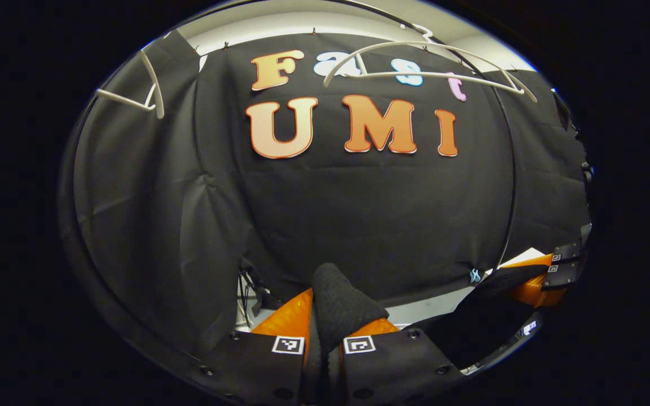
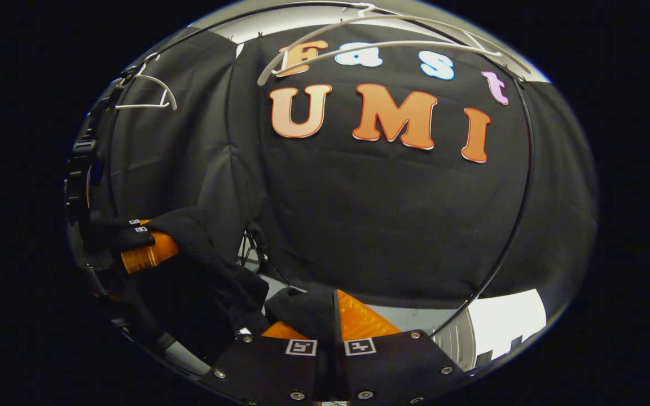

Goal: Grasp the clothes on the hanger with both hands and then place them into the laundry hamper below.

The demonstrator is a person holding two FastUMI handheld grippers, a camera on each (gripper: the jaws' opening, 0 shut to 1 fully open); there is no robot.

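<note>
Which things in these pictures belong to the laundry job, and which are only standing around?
Belong to the job:
- black garment, pinched in the left gripper and the right gripper
- empty white hanger overhead

Only standing around:
- second white hanger at the left, also bare
- black cloth wall

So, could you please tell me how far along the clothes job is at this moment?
Done: the white plastic hanger hangs bare. In hand: the black knit garment is pinched in the left gripper and in the right gripper, stretched between them. Left: lowering it into the laundry hamper.
</note>
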